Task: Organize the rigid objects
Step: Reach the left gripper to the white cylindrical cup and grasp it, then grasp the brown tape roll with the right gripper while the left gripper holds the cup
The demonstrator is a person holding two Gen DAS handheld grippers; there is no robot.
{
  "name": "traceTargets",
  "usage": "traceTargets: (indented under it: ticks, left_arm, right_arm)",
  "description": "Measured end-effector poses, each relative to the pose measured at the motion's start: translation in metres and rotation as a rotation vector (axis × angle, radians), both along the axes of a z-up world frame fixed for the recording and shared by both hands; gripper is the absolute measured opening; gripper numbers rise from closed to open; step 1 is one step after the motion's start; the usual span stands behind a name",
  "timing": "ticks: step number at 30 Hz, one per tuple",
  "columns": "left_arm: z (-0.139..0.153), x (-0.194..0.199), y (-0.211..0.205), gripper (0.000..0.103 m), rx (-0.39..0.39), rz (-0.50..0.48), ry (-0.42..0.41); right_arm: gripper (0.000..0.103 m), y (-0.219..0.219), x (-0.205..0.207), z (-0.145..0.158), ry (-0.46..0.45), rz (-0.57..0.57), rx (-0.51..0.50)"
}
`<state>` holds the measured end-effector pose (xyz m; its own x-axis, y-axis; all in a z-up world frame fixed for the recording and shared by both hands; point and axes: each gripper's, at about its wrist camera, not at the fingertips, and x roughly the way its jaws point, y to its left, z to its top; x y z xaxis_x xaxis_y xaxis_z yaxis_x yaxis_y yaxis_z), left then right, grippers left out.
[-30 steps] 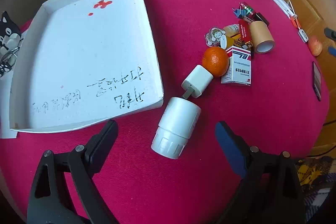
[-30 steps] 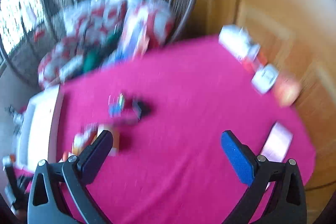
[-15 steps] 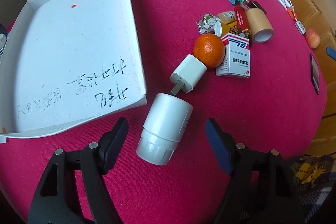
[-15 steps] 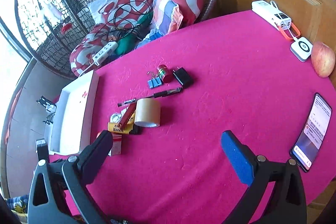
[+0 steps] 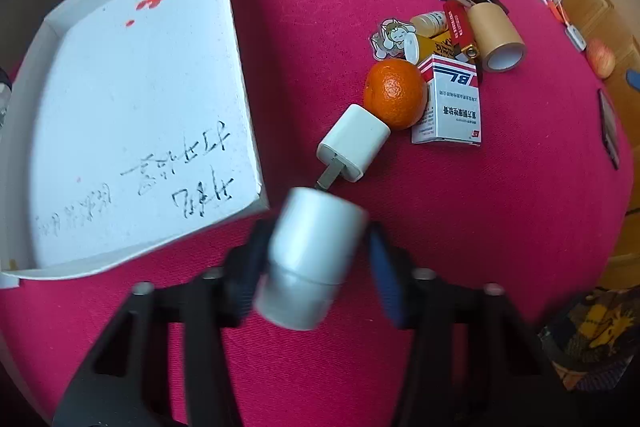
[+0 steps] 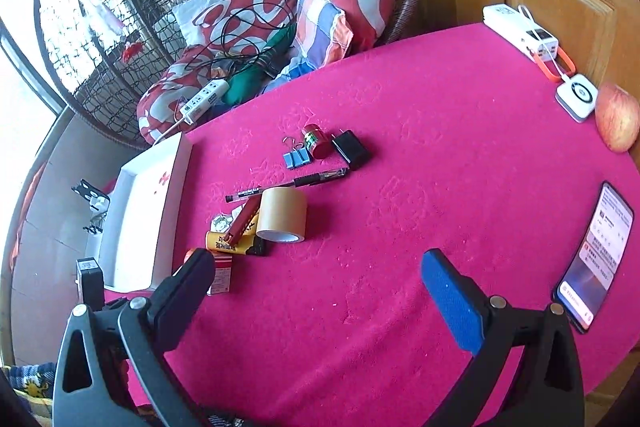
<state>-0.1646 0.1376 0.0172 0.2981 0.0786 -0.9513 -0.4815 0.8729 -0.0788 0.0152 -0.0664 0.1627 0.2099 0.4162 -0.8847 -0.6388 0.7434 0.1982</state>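
Judging by the white tray (image 5: 132, 99), which holds nothing yet, the sorting has barely begun. The left gripper (image 5: 316, 267) has just been closing its jaws, and they now sit against the sides of the white bottle (image 5: 310, 263), just beside the tray's near corner on the red table (image 5: 500, 227). The charger (image 5: 354, 143), orange (image 5: 394, 93), medicine box (image 5: 450, 107) and tape roll (image 6: 282, 215) all wait (none sorted). The right gripper (image 6: 316, 283) hovers with jaws wide and bare.

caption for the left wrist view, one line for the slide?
Left tongs, just closing, clamp a white bottle beside the empty white tray on the pink table.
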Motion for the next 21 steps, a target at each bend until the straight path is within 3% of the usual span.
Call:
traceTargets:
  ticks: [5,12,21]
  left_arm:
    - [0.003,-0.005,-0.001,0.038,-0.020,0.000,-0.012]
    - [0.017,-0.023,0.003,0.038,-0.035,0.037,-0.036]
    - [0.062,-0.033,0.009,0.037,-0.010,0.055,-0.097]
  right_arm:
    - [0.103,0.020,0.008,-0.021,0.046,0.034,-0.088]
    - [0.102,0.054,0.019,-0.046,0.099,0.092,-0.110]
    - [0.083,0.108,0.025,-0.093,0.180,0.151,-0.204]
